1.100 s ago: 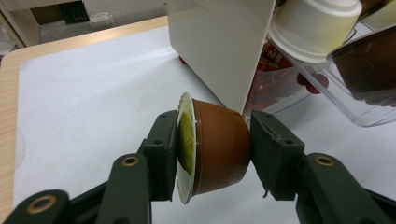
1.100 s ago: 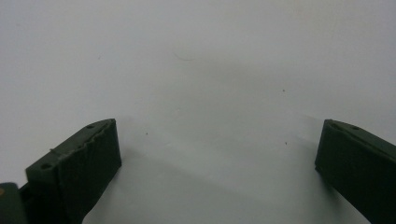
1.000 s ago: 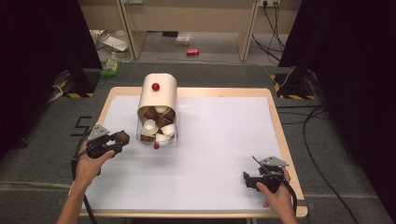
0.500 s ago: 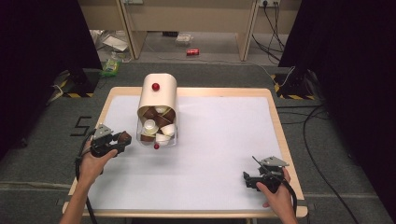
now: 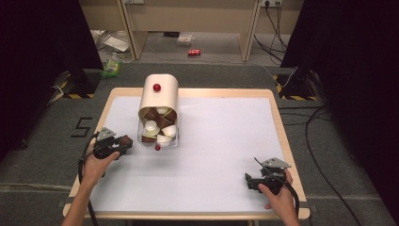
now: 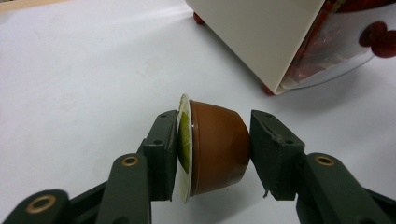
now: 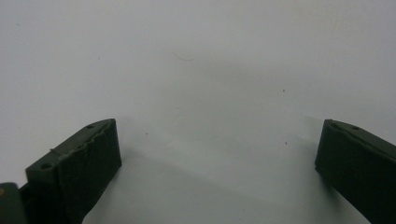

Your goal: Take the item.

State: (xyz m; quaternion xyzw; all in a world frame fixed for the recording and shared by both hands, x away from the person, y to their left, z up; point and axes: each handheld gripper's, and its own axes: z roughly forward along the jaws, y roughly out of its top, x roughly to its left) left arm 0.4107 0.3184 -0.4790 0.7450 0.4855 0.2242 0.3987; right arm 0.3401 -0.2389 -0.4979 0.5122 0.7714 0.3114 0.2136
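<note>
Capsule (image 6: pixel 217 147) between left tool (image 6: pixel 215 149) jaws

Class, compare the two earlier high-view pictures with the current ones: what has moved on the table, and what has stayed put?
The left gripper, shut on a brown coffee capsule, drew back toward the person's side, away from the cream capsule dispenser. No grasp or release happened. The open right gripper and the dispenser stayed in place.

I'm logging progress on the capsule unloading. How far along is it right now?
Done: one brown capsule is out of the dispenser and clamped in the left claw. In hand: it is held near the table's left edge. Left: several capsules remain inside; the right claw is open over bare table.
</note>
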